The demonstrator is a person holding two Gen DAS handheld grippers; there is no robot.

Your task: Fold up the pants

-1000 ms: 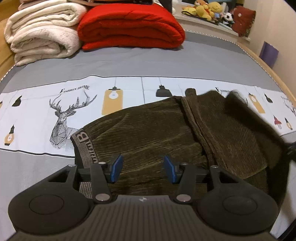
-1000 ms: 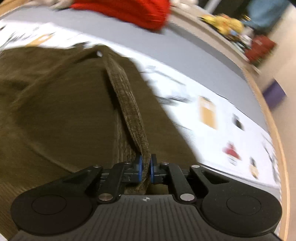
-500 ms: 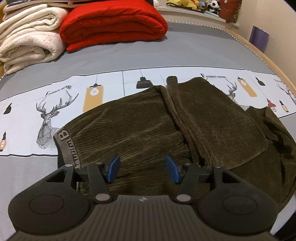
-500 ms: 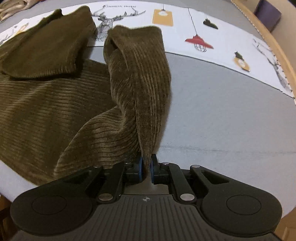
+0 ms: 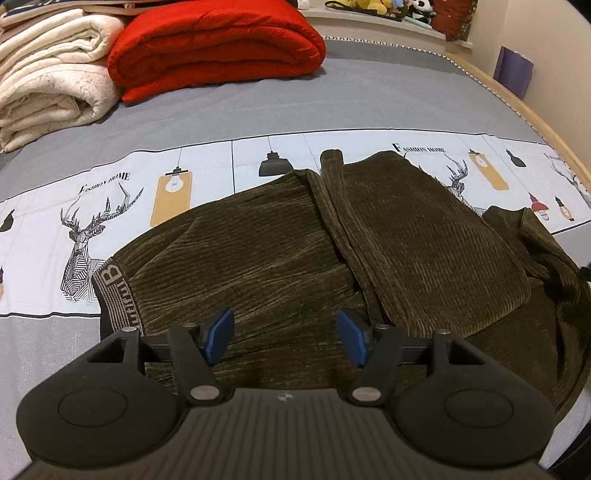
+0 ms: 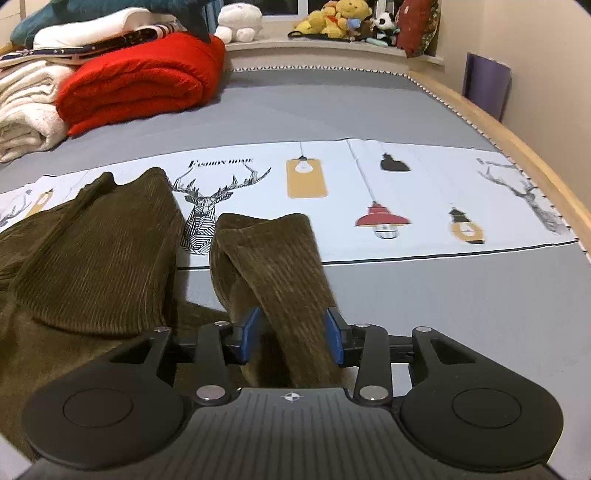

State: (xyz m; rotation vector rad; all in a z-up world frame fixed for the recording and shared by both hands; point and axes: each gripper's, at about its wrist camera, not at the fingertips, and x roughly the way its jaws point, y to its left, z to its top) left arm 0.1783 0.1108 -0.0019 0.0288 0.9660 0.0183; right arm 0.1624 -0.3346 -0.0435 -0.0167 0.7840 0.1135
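Dark olive corduroy pants [image 5: 280, 258] lie on the bed, waistband [image 5: 114, 295] with lettering at the left, one leg folded over on the right [image 5: 424, 243]. My left gripper [image 5: 286, 338] is open and empty just above the pants near the waist. In the right wrist view the pants [image 6: 85, 258] lie at the left and a leg end [image 6: 280, 266] runs between the blue pads of my right gripper [image 6: 291, 339], which is open with a gap on both sides of the fabric.
A red folded blanket [image 5: 214, 44] and cream blankets [image 5: 48, 81] are stacked at the back left. Plush toys [image 6: 343, 18] sit on the far ledge. The wooden bed edge [image 6: 517, 147] runs along the right. The bedsheet's printed band [image 6: 406, 192] crosses the middle.
My right gripper has opened and let go of the pant leg, which now rests on the bed between its pads. My left gripper stayed open and shifted slightly.
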